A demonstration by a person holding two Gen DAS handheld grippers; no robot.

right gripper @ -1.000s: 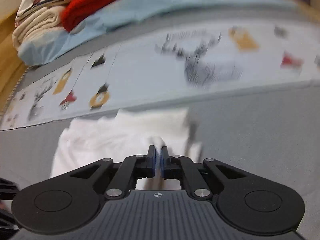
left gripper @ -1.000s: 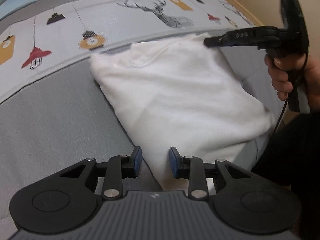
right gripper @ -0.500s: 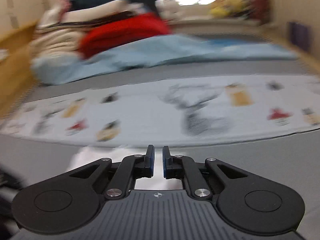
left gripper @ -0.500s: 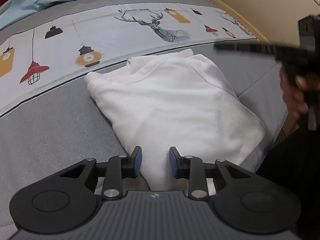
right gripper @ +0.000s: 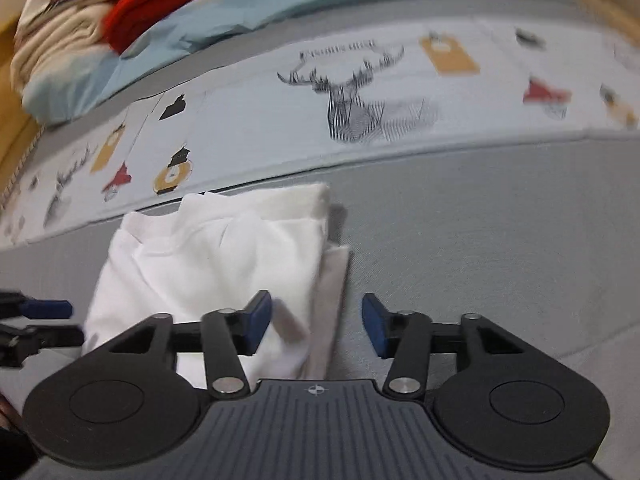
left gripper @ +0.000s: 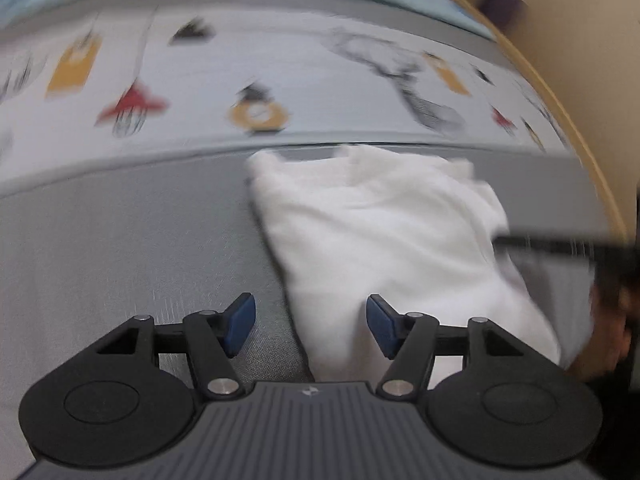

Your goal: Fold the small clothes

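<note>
A white garment [left gripper: 384, 240] lies folded into a narrow panel on the grey bedspread [left gripper: 120, 248]; it also shows in the right wrist view [right gripper: 216, 260]. My left gripper [left gripper: 307, 326] is open and empty, its jaws straddling the garment's near left edge. My right gripper [right gripper: 316, 326] is open and empty over the garment's near right edge, and appears blurred at the right of the left wrist view [left gripper: 560, 244]. The left gripper's blue fingertips [right gripper: 44, 309] show at the left edge of the right wrist view.
A printed sheet band with deer and lamps [right gripper: 360, 96] runs behind the garment. A pile of red, cream and light blue bedding [right gripper: 132, 20] sits at the back. The bed's wooden edge [left gripper: 592, 152] curves along the right.
Both grippers have opened wider. The right gripper, shut on the garment's far corner a second ago, let go and came down near the near right edge. The left view shifted and blurred.
</note>
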